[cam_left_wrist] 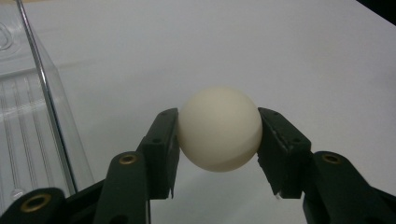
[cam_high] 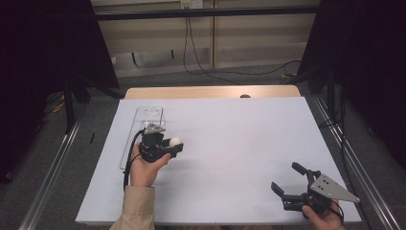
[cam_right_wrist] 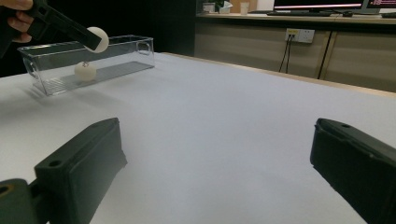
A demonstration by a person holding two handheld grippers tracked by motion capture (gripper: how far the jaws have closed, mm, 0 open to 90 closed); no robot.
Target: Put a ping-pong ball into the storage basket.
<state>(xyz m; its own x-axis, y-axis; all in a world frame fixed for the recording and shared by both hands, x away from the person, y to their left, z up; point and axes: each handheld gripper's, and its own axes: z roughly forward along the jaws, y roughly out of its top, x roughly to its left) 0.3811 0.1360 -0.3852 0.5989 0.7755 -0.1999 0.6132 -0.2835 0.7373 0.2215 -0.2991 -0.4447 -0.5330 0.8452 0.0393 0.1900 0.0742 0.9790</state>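
A white ball [cam_left_wrist: 219,128] sits squeezed between the black jaws of my left gripper [cam_left_wrist: 218,114], lifted off the table. From above, the left gripper [cam_high: 167,146] and its ball [cam_high: 175,142] hang just right of a clear plastic box [cam_high: 148,115]. In the right gripper view the held ball [cam_right_wrist: 97,38] hovers over the box [cam_right_wrist: 130,46], and a second white ball [cam_right_wrist: 85,71] lies inside it. My right gripper [cam_high: 286,177] rests open near the table's front right corner, and nothing lies between its wide-set jaws [cam_right_wrist: 217,140].
A white sheet [cam_high: 230,143] covers the table, with a wooden strip [cam_high: 210,92] showing at the far edge. Dark stands and cables line the floor beyond and on both sides.
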